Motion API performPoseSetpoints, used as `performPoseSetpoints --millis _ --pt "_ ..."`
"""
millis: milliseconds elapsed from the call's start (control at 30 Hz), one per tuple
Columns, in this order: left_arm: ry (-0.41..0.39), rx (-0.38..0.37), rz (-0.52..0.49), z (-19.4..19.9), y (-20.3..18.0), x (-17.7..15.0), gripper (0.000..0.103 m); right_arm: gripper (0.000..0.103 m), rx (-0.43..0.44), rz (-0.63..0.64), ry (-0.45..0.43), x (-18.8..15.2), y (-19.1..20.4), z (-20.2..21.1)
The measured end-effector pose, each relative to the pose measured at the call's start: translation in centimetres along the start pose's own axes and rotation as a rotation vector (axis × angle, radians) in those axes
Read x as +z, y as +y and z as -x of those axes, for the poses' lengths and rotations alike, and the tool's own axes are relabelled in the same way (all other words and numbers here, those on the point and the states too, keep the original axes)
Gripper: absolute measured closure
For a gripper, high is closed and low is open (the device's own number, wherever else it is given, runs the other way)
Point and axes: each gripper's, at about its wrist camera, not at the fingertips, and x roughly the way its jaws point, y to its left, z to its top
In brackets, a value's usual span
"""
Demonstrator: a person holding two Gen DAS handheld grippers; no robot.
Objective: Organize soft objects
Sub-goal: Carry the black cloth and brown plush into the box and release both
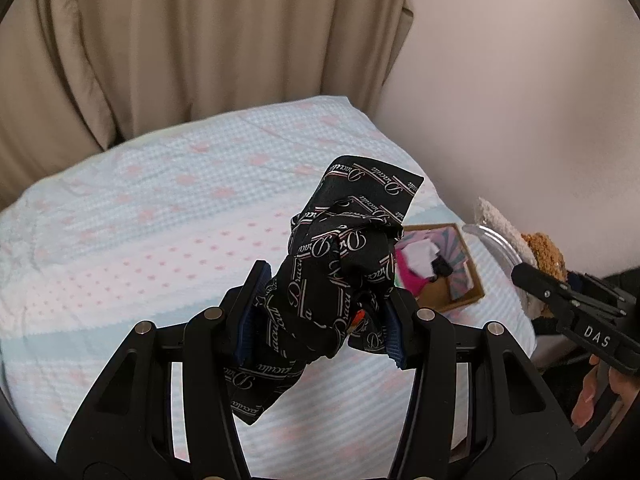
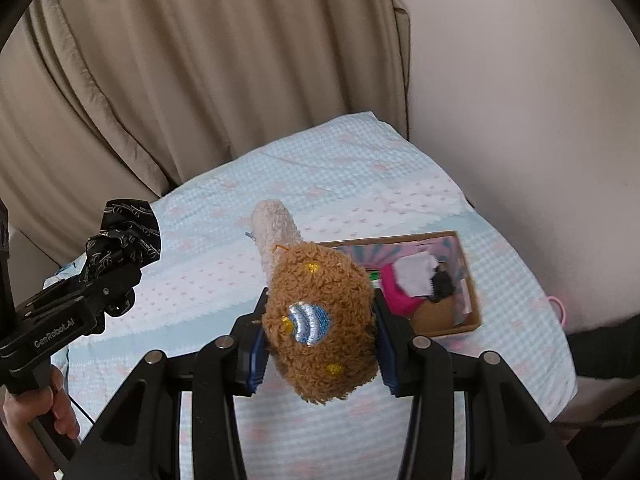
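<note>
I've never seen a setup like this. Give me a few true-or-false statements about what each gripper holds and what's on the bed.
1. The left gripper clamps a black printed cloth. True.
2. The right gripper is open. False: it is shut on a brown plush toy.
3. The cardboard box on the bed holds nothing. False: it holds pink, white and black items.
4. A curtain hangs behind the bed. True.
</note>
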Motion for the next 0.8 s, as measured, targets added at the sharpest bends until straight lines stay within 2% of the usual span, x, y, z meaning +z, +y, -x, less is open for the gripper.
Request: performPoseSetpoints --millis 233,400,700,800 --pt "0.056 0.031 -0.003 -7.2 -5.3 0.9 0.056 0.062 0.018 -0.019 0.083 1.9 -7.4 -4.9" --pt "0.115 0.056 0.010 -13.0 -6.8 1.0 0.056 0.062 0.037 -0.029 0.156 2.5 -10.8 -9.8" --pt "0.238 0.103 0.003 -22.8 -8.3 0.5 0.056 0.061 0.031 -0.022 0.273 1.5 -13.8 -17.3" --pt "0.281 0.126 0.011 -25.2 -8.6 0.0 0.056 0.060 -0.009 0.005 0.310 0.9 -14.3 -19.0"
